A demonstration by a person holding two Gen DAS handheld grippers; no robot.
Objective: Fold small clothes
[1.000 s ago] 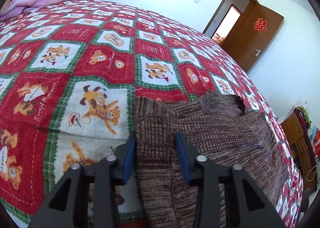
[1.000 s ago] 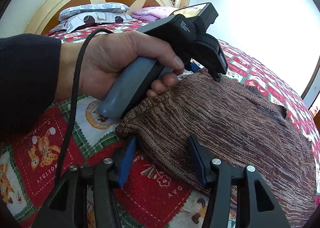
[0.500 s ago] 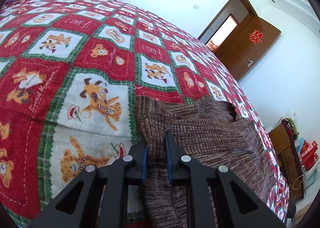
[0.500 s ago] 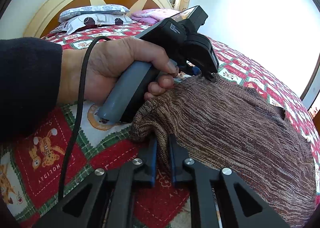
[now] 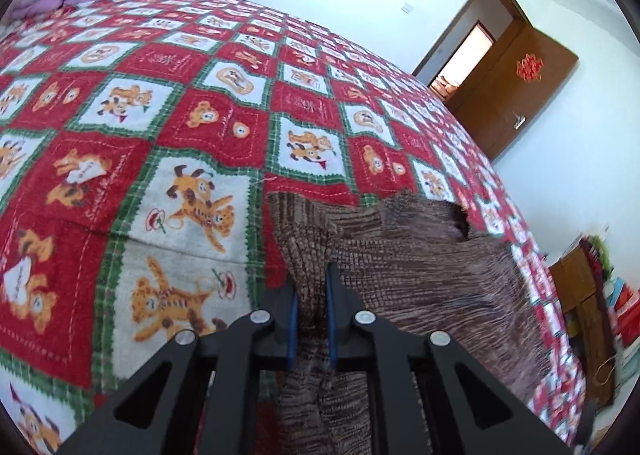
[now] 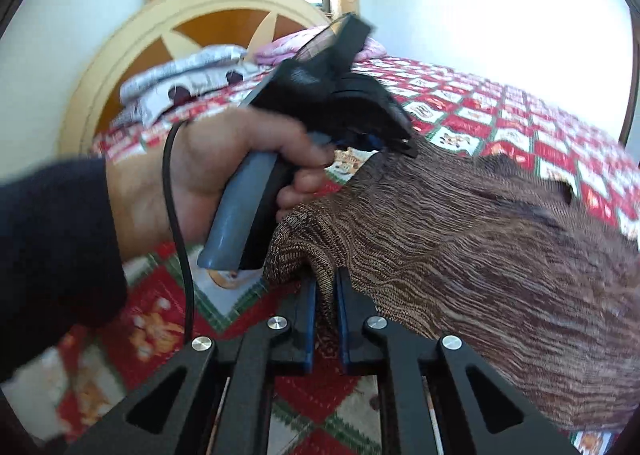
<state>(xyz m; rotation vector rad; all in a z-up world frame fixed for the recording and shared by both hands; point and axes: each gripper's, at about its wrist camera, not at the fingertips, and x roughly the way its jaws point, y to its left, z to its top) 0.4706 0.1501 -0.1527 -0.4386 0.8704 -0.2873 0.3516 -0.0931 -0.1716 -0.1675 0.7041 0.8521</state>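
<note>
A brown knitted sweater (image 5: 420,267) lies on the bed, and it also shows in the right wrist view (image 6: 460,247). My left gripper (image 5: 311,283) is shut on the sweater's edge, with a fold of knit pinched between the blue pads. My right gripper (image 6: 327,287) is shut on another edge of the sweater and lifts it off the quilt. In the right wrist view the left gripper (image 6: 384,143), held in a hand, grips the sweater's far edge.
The bed is covered by a red, green and white teddy-bear quilt (image 5: 180,135). Pillows (image 6: 180,79) and a headboard (image 6: 132,51) stand at the bed's head. A brown door (image 5: 516,91) and a cluttered wooden cabinet (image 5: 580,287) are to the right.
Both grippers went from open to shut on the sweater's edges. The pinched edges have since risen off the quilt.
</note>
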